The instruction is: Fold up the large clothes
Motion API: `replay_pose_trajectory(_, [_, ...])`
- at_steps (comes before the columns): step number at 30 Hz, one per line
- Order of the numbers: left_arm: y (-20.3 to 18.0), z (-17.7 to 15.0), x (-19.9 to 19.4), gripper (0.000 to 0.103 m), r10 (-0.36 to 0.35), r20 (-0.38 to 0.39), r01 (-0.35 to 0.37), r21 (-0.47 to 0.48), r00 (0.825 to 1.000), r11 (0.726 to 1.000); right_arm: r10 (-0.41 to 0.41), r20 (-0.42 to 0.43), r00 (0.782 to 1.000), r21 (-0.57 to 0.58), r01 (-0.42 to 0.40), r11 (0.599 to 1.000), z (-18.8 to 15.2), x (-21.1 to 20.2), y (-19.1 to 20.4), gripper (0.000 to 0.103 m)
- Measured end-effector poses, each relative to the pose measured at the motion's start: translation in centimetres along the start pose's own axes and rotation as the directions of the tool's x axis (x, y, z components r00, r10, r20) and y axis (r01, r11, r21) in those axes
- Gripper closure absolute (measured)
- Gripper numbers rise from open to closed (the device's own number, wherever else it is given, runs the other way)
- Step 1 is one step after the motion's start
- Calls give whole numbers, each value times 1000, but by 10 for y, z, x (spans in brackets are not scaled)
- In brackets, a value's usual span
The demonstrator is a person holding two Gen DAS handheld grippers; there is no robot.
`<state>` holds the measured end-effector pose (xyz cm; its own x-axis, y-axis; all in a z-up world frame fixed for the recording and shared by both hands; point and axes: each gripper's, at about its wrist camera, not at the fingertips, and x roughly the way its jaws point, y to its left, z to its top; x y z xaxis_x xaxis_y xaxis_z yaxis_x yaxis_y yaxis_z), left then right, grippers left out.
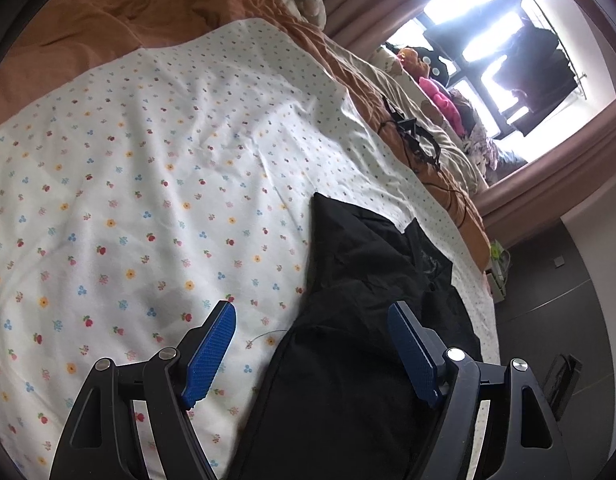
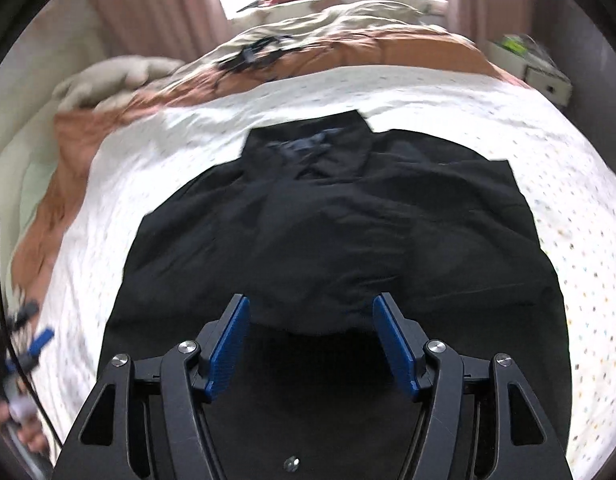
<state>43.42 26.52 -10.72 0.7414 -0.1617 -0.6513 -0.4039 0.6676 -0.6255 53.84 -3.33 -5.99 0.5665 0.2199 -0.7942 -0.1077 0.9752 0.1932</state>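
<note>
A large black garment (image 2: 340,216) lies spread on a white flower-print sheet (image 2: 448,104) on the bed, collar end away from me. In the left wrist view the garment (image 1: 372,292) lies at the lower right. My left gripper (image 1: 312,310) is open and empty, over the garment's left edge and the sheet (image 1: 155,152). My right gripper (image 2: 311,304) is open and empty, above the near middle of the garment. The right wrist view is blurred by motion.
An orange quilt (image 1: 107,16) covers the bed beyond the sheet. Black cables and a device (image 1: 416,140) lie on it. Plush toys (image 1: 436,92) sit by the bright window. Dark floor (image 1: 548,304) lies right of the bed. A white drawer unit (image 2: 544,68) stands at the far right.
</note>
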Motion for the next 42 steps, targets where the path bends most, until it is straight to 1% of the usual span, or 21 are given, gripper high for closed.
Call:
replay_pose_trajectory(2, [1,1,1,24,2,-2,-2,-3,1000,1000,-8,7,1000,38,8,999,4,8,-10,40])
replay_pose_trajectory(4, [1,1,1,24,1,-4,-1,-7,1000,1000,-36,6,999,63,36,997,8,22,-15,40])
replay_pose_trajectory(6, [2,1,2,24,4,-5,-4,-11,1000,1000,-56,-24,998,101,59,993,7,44,-22,40])
replay_pose_trajectory(9, [1,1,3,24,9,-2,-9,-8,1000,1000,-37,-92,995,166,52,985,0,77,-32,40])
replay_pose_trajectory(10, [1,1,3,24,8,-3,-8,-5,1000,1000,-30,-107,994,179,49,983,-3,83,-33,48])
replay_pose_trajectory(11, [1,1,3,24,7,-3,-7,-4,1000,1000,-23,-108,994,188,43,981,-4,87,-33,65])
replay_pose_trajectory(13, [1,2,3,24,8,-2,-8,-5,1000,1000,-44,-80,996,174,58,983,-3,81,-29,76])
replay_pose_trajectory(14, [1,1,3,24,9,0,-9,-6,1000,1000,-43,-68,997,164,54,985,-1,76,-26,77])
replay_pose_trajectory(19, [0,1,3,24,17,-2,-17,0,1000,1000,-12,30,999,62,10,998,13,41,1,77])
replay_pose_trajectory(23, [1,1,1,24,28,3,-28,3,1000,1000,27,86,996,29,-29,999,26,18,26,78])
replay_pose_trajectory(26, [6,3,0,24,31,10,-31,-16,999,999,49,107,993,9,-50,999,32,13,46,78])
replay_pose_trajectory(30, [10,4,-1,24,34,12,-34,-28,999,999,69,123,990,-21,-67,998,37,18,79,78])
replay_pose_trajectory(34, [10,5,-1,24,36,12,-36,-28,999,999,94,108,990,-40,-90,995,35,32,108,77])
replay_pose_trajectory(35, [11,5,-1,24,39,12,-38,-29,999,999,108,93,990,-51,-103,993,33,37,115,77])
replay_pose_trajectory(36, [13,6,-1,24,41,12,-41,-32,999,999,135,62,989,-62,-131,989,31,44,124,77])
replay_pose_trajectory(37, [14,6,-1,24,42,11,-42,-35,999,999,182,25,983,-65,-180,982,28,51,130,76])
replay_pose_trajectory(38, [14,6,-2,24,42,11,-42,-36,999,998,247,-15,969,-59,-247,967,26,57,135,73])
replay_pose_trajectory(39, [14,6,-2,24,43,11,-43,-36,999,998,286,-46,957,-57,-288,956,23,62,140,70])
replay_pose_trajectory(40, [15,6,-2,24,45,11,-45,-34,999,998,290,-50,956,-67,-293,954,22,62,143,65])
replay_pose_trajectory(41, [15,7,-2,24,48,11,-47,-30,999,998,279,-39,959,-84,-282,956,20,60,144,63])
replay_pose_trajectory(42, [14,6,-2,24,53,13,-53,-25,998,998,265,-26,964,-99,-267,959,18,57,144,63])
